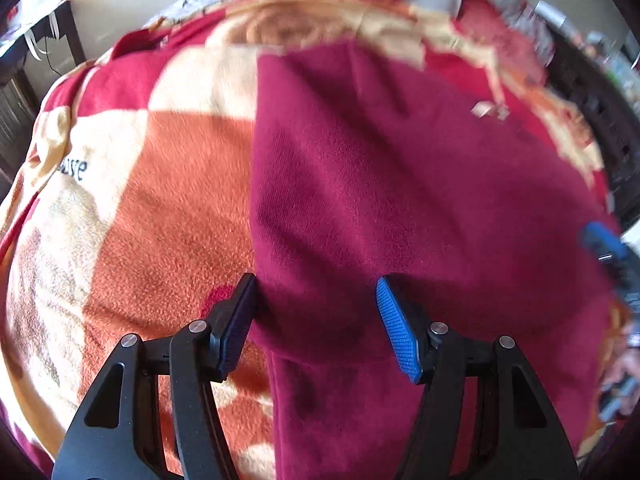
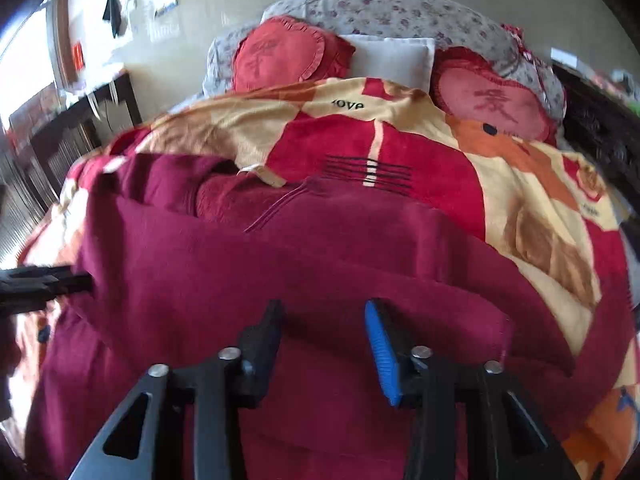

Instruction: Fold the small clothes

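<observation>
Maroon fleece garment, spread across a patterned blanket on a bed, filling the near ground of both wrist views. Nearest in the left wrist view, left gripper poised over the garment's left edge, jaws apart, nothing pinched; dark pad just at the cloth's border above orange blanket, blue ribbed pad over the maroon fleece itself. Whether either pad touches the cloth, impossible to tell. Lower down, a narrower strip of the same garment running toward the bottom edge between the fingers. At the far right edge, blurred, a blue-tipped piece of the right gripper.

Nearest in the right wrist view, right gripper held over a thick folded ridge of the fleece, jaws parted at a moderate gap, no fabric caught between them. At the left edge, black fingers of the left gripper reaching in level with the garment's side. Beyond the ridge, a flatter panel with a stitched seam, then a rumpled collar area with a pale label.

Farther back, blanket in red, cream and orange blocks, lettering near its far hem. Behind it, two red heart-shaped cushions flanking a white pillow, all leaning on floral-print bedding. Dark wooden furniture along the left wall, papers pinned above.
</observation>
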A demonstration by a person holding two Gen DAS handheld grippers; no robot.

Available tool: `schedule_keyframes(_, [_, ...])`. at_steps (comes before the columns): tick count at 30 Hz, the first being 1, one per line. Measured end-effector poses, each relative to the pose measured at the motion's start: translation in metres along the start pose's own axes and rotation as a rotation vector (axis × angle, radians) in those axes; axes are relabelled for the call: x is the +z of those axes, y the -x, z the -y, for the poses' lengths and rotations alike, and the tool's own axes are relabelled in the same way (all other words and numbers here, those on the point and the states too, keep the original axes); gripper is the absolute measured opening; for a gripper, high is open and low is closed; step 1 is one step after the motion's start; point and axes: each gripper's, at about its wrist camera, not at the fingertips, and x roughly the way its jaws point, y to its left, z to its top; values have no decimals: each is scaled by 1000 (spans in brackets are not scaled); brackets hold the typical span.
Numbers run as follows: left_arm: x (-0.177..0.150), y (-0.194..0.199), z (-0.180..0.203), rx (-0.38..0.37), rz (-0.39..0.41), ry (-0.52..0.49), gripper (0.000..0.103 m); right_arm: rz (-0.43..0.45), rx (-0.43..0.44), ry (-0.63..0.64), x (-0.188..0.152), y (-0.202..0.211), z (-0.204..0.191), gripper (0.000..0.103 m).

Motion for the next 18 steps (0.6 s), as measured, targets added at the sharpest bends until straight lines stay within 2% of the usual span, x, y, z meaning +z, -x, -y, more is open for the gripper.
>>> schedule_keyframes(1, [-1,1,1,1,3,4,62,3,6,-13,-1,2,6,37])
schedule_keyframes(4, [0,8,0,-6,14,18,61,6,-57,-25,-3,16,17,37])
schedule_keyframes(8, [-4,24,1,-32,55,42,61,6,-61,-96,-7,29,32,37])
schedule_keyframes(11, [-9,30,8,-36,66,35,61,-63,-94,-128,-20,22,42,37])
schedule_keyframes(12, [-10,29,12,-31,59,27,61,-84,-70,-159,-25,16,47,37])
schedule_keyframes(18, [-14,36,36,-30,75,-29,61,-41,-32,-208,-26,38,48,38])
